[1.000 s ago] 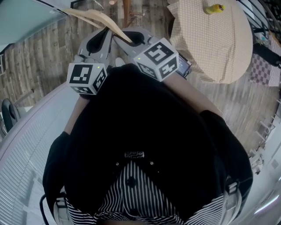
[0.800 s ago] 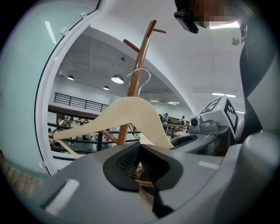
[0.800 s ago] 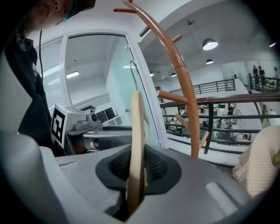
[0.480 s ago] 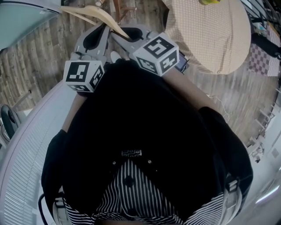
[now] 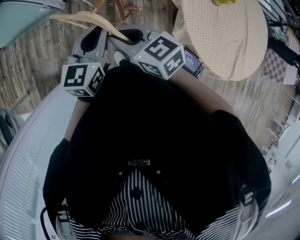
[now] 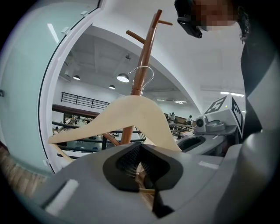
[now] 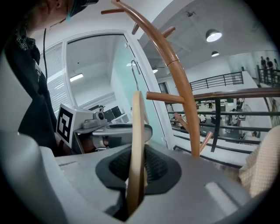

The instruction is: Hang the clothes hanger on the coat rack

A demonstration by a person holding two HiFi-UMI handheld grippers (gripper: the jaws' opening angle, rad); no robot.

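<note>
A pale wooden clothes hanger (image 5: pixel 89 18) with a metal hook is held between my two grippers in front of my chest. My right gripper (image 5: pixel 124 38) is shut on one shoulder end, which shows edge-on between its pads (image 7: pixel 135 175). My left gripper (image 5: pixel 99 31) sits beside it, and wood of the hanger's lower part shows between its closed pads (image 6: pixel 139 164). In the left gripper view the hanger (image 6: pixel 131 113) faces me flat, its hook just in front of the brown wooden coat rack (image 6: pixel 141 74). The coat rack's pole and pegs (image 7: pixel 179 74) rise just right of the hanger (image 7: pixel 138 127).
A round table with a beige checked cloth (image 5: pixel 220 37) stands to the right, a yellow object (image 5: pixel 222 2) on it. A glass partition with a white frame (image 6: pixel 48 87) is at the left. A dark railing (image 7: pixel 227 94) runs behind the rack. The floor is wood planks.
In the head view both grippers and the hanger have shifted a little to the left. The grips look the same.
</note>
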